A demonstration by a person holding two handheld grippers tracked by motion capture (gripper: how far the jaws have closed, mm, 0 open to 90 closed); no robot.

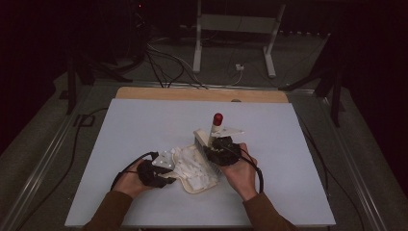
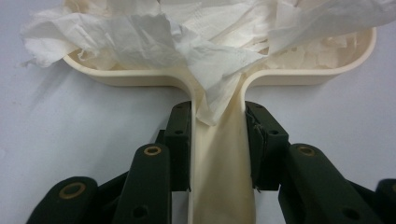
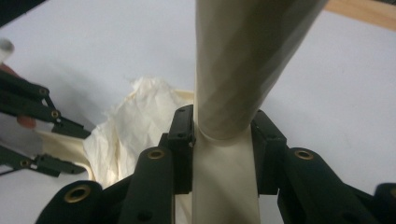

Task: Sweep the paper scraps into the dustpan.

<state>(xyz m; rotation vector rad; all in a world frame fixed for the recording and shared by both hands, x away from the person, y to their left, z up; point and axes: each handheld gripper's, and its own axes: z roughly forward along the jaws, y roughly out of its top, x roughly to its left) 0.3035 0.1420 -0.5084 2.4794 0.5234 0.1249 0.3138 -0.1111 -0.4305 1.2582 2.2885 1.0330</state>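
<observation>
The left gripper (image 2: pixel 218 140) is closed on the handle of a cream dustpan (image 2: pixel 322 74) that lies near the middle of the table's (image 1: pixel 134 125) near edge, heaped with crumpled white paper (image 2: pixel 154 32). The right gripper (image 3: pixel 223 140) clamps the cream handle of a brush (image 1: pixel 204 138), red-tipped, at the dustpan's far side

I count one cream dustpan (image 1: pixel 198 185), one brush (image 1: pixel 213 132) with a red-tipped handle, one heap of crumpled paper (image 1: pixel 190 163), and two claws: left (image 1: pixel 166 175), right (image 1: pixel 211 153).
</observation>
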